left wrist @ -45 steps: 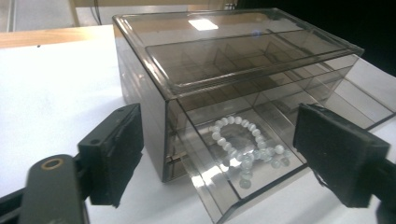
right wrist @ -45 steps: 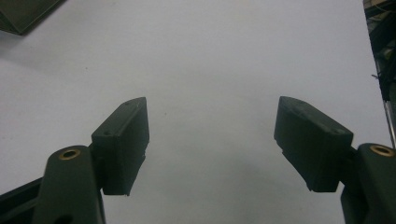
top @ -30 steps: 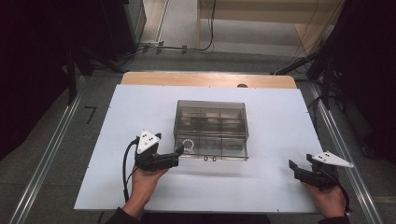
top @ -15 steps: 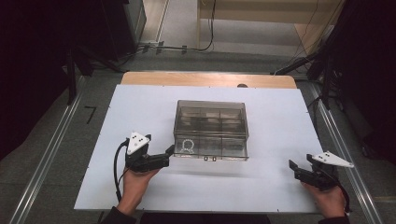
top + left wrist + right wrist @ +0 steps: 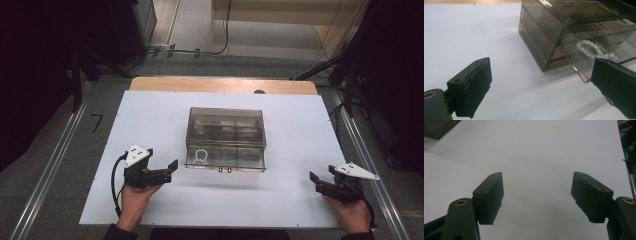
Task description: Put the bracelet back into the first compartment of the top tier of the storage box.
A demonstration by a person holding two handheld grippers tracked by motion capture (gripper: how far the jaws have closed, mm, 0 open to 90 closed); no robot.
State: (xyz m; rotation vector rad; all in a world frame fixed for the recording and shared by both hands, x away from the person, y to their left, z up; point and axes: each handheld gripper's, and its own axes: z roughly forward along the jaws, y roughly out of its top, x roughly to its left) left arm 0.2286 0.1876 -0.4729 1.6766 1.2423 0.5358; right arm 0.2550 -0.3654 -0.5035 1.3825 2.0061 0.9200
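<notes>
Smoked clear plastic organiser box (image 5: 225,138), several compartments, standing in the middle of the white worktop (image 5: 150,115); its front lower drawer (image 5: 594,53) is pulled slightly out toward the person's side. Inside that drawer, at its left end in the high view, lies a white bead bracelet (image 5: 200,156), a closed ring of small round beads, resting flat on the drawer floor. A small blue item (image 5: 573,10) shows through the lid in an upper compartment; what it is cannot be told. Left tool (image 5: 169,170): held in the person's left hand (image 5: 134,199), low over the worktop just off the box's front left corner, pointing toward the drawer, near it but not touching; jaws wide apart, nothing between them, and in the left gripper view the drawer's near corner and the bracelet sit between the two black pads. A black cable (image 5: 116,185) loops from its rear. Right tool (image 5: 321,181): held in the right hand (image 5: 353,215) at the worktop's front right, well apart from the box, pointing left; jaws spread wide, gripping nothing, bare white surface between them in the right gripper view. A wooden strip (image 5: 220,85) borders the worktop's far edge.
</notes>
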